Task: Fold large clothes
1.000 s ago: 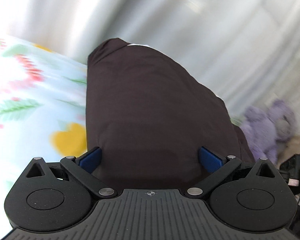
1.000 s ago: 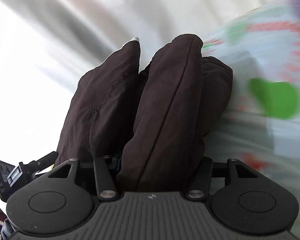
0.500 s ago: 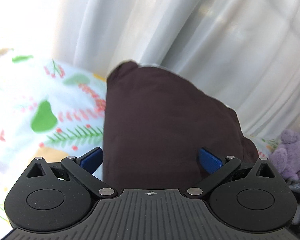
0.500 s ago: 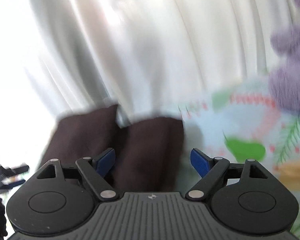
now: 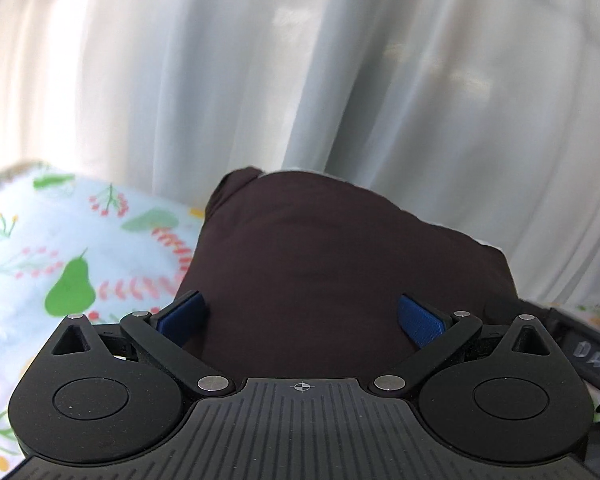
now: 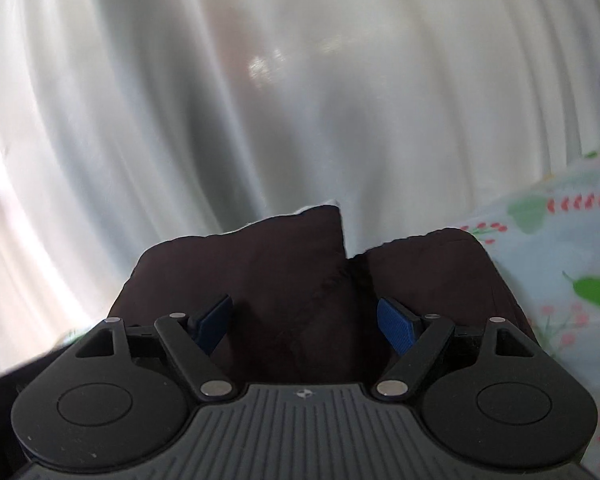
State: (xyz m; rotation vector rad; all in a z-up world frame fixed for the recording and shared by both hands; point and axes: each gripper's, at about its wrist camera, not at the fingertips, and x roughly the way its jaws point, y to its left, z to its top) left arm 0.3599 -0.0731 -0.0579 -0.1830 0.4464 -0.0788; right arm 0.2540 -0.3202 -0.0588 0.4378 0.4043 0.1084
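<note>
While white curtains (image 5: 260, 80) fill the background, a floral sheet (image 5: 40, 248) spreads at left under the dark brown garment (image 5: 320, 272); the left gripper (image 5: 300, 316) stands spread over it, touching nothing, and the right gripper (image 6: 304, 320) is likewise spread above the garment's two folded humps, sheet showing at right

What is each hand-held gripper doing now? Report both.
Left hand-held gripper: open, blue pads spread either side of the dark brown garment.
Right hand-held gripper: open, holding nothing.

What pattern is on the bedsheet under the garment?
Pale blue bedsheet printed with green pears, leaves and red sprigs; clearest in the left wrist view.
</note>
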